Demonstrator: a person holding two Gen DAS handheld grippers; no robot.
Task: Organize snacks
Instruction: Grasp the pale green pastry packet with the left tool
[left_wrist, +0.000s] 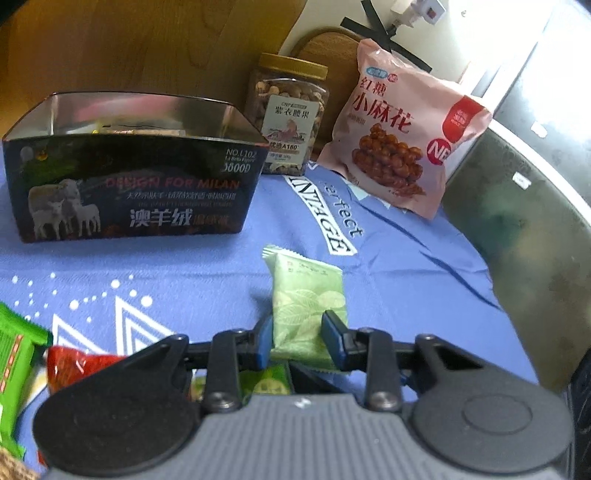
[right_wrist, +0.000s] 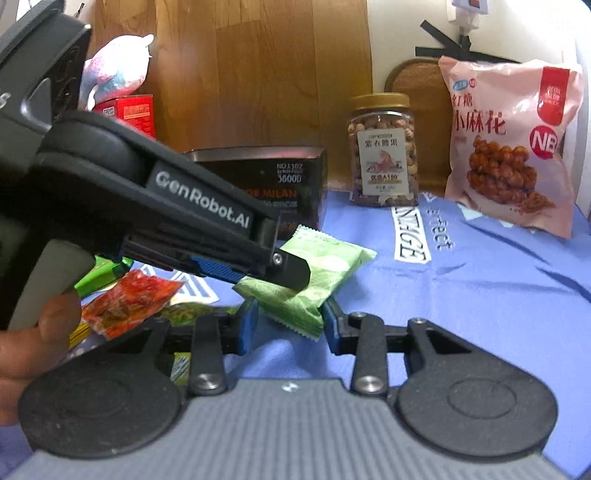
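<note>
My left gripper (left_wrist: 300, 338) is shut on a pale green snack packet (left_wrist: 308, 295) and holds it above the blue cloth; it shows from the side in the right wrist view (right_wrist: 284, 271), gripping that packet (right_wrist: 325, 262). My right gripper (right_wrist: 290, 323) is open, its fingers on either side of the packet's near corner without closing on it. A dark open box (left_wrist: 136, 184) printed with sheep stands at the back left; it also shows in the right wrist view (right_wrist: 291, 184).
A nut jar (left_wrist: 286, 118) and a pink snack bag (left_wrist: 402, 136) stand at the back. A red packet (left_wrist: 74, 363) and green packets (left_wrist: 14, 354) lie at the near left. The cloth's edge (left_wrist: 491, 280) drops off at the right.
</note>
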